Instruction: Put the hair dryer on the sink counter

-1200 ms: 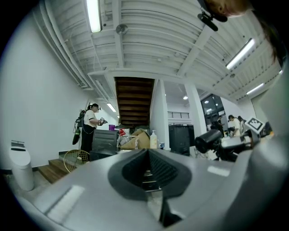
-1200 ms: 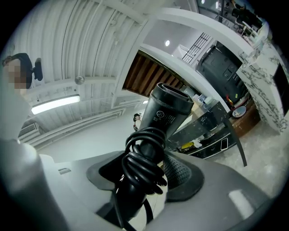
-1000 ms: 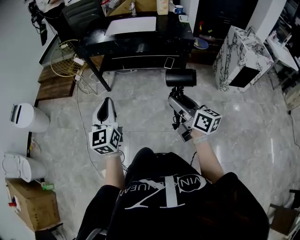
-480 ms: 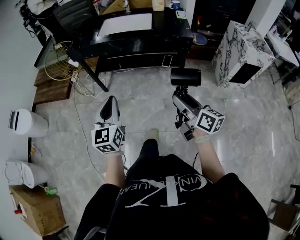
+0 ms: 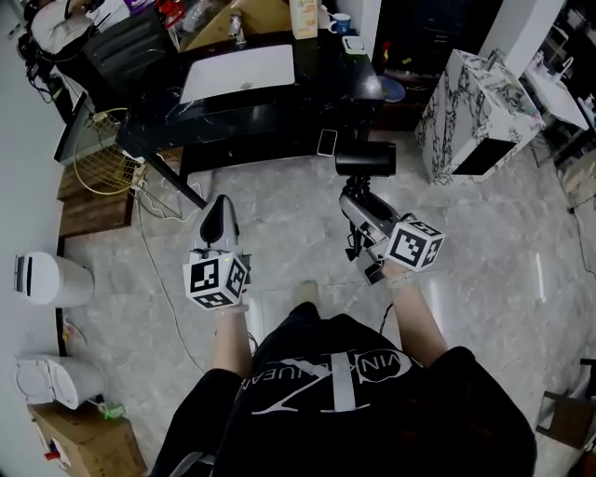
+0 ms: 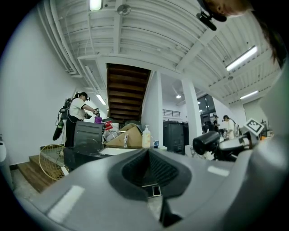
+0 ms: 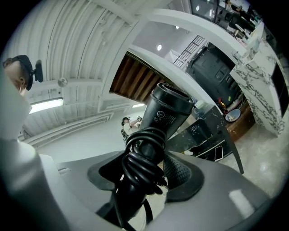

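Note:
A black hair dryer (image 5: 365, 160) with its cord wound round the handle sticks out of my right gripper (image 5: 354, 197), which is shut on that handle. In the right gripper view the hair dryer (image 7: 169, 113) stands between the pads, nozzle pointing forward and up. My left gripper (image 5: 219, 207) is held level beside it, jaws together with nothing in them; its pads (image 6: 135, 169) meet in the left gripper view. Ahead stands the black sink counter (image 5: 279, 93) with a white basin (image 5: 239, 67). Both grippers hang over the floor, short of the counter's front edge.
A marble-patterned cabinet (image 5: 475, 112) stands at the right. A gold wire fan guard (image 5: 98, 149) and cables lie left of the counter. White bins (image 5: 51, 279) line the left wall. A phone (image 5: 326, 142) rests on the counter's lower shelf, a soap bottle (image 5: 303, 17) behind the basin.
The person has walked forward: the counter and basin have come closer and lower in the head view. Both grippers travelled along, the right one still holding the hair dryer.

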The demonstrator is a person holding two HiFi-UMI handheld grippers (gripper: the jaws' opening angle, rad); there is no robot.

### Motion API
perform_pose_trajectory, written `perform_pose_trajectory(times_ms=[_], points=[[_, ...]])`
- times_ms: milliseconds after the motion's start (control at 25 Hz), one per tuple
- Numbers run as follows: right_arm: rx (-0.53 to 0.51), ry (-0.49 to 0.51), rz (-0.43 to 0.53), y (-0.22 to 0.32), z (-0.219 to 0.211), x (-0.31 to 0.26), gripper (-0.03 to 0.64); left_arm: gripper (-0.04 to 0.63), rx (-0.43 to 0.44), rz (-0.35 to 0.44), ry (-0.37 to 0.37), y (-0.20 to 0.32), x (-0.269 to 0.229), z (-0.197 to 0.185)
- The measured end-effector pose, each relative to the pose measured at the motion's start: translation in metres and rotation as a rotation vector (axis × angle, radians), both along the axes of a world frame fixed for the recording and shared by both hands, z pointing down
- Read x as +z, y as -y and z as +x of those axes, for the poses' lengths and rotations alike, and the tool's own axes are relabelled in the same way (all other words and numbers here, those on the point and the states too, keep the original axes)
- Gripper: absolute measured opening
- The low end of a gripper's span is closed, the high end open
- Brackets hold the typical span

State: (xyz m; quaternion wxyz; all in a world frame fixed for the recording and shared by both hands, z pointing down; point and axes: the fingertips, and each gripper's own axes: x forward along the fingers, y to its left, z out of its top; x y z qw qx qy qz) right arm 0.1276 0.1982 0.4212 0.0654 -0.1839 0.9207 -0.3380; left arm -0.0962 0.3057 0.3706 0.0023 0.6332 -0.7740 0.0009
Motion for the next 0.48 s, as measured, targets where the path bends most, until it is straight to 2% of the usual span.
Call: perform_pose_trajectory(times_ms=[480], points=[[0.071,-0.001,-0.02,0.086,-0.052,0.003,0.273,0.0,0.062,-0.005,0.006,0.104,-0.001,-0.062]])
